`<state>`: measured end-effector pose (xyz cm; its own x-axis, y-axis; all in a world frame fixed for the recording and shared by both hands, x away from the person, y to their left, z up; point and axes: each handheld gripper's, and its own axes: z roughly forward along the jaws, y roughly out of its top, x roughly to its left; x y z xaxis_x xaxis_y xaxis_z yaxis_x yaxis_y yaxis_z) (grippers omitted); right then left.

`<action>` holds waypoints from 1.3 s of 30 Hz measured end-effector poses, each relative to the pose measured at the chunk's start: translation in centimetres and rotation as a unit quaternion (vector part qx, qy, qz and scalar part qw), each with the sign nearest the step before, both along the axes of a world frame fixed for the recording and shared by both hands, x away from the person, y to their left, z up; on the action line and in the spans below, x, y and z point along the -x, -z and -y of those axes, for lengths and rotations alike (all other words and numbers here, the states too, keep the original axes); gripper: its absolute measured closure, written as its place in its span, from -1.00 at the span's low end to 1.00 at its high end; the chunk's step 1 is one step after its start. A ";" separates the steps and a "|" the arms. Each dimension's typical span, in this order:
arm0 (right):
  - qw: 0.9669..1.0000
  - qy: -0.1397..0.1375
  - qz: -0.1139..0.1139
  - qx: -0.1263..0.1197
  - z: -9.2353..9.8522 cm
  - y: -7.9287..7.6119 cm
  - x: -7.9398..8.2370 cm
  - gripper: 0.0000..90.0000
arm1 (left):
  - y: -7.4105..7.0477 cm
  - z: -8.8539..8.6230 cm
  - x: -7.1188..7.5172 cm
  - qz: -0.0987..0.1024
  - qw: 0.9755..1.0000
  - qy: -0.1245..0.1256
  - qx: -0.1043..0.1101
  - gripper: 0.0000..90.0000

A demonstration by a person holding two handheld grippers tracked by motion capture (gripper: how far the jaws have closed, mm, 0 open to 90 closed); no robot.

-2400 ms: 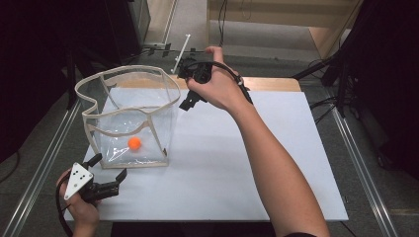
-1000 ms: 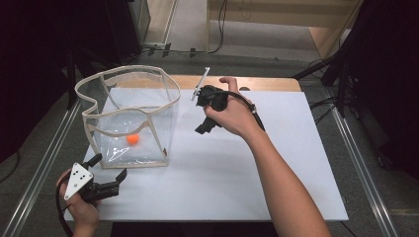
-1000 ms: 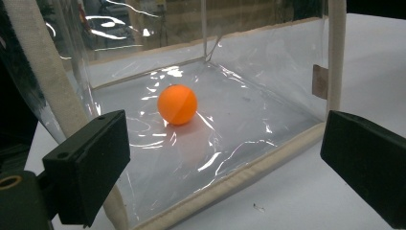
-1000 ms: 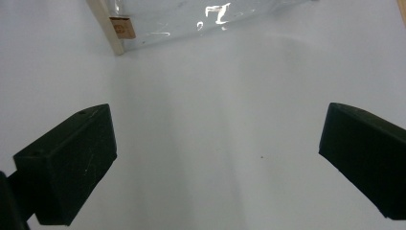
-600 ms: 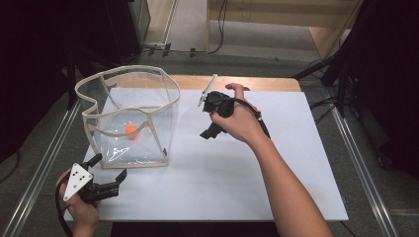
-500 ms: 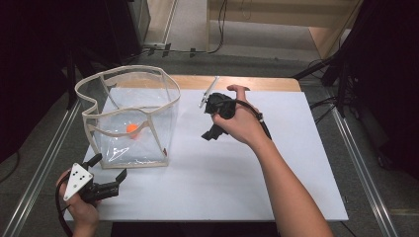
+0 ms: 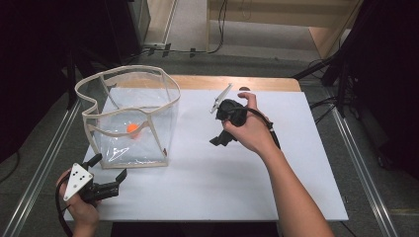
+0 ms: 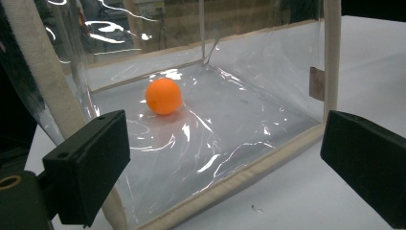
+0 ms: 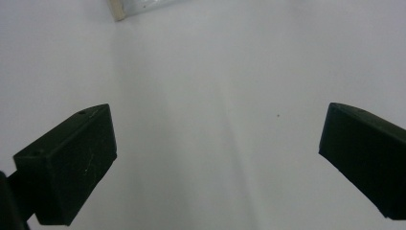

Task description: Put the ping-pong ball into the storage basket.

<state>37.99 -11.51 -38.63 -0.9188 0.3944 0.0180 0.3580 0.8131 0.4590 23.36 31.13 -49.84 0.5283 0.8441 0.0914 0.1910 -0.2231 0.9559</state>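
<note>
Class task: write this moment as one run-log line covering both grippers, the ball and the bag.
left gripper: open, beside clear plastic bag | right gripper: open, empty, above white table | orange ball: inside bag

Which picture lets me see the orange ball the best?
The left gripper view: the orange ball sits big and sharp on the clear bag floor. The high view shows the ball as a tiny orange dot inside the bag.

Light: bright on white table (image 7: 197, 192), room dark around | Glare: streaks on clear bag (image 8: 230, 124) | Focus: near jaws soft
</note>
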 end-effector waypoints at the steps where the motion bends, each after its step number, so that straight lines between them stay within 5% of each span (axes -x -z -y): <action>1: 1.000 0.003 0.001 0.000 0.2 0.1 0.1 -1.00 | 0.0 0.0 0.0 0.000 1.000 0.000 0.000 -0.92; 22: 0.999 0.027 0.006 -0.035 3.4 2.0 2.2 -1.00 | 0.0 0.0 0.0 0.000 1.000 -0.001 0.000 -0.92; 39: 0.995 0.063 0.018 -0.075 7.2 3.4 4.5 -1.00 | 0.0 0.0 0.0 0.000 1.000 -0.003 -0.002 -0.92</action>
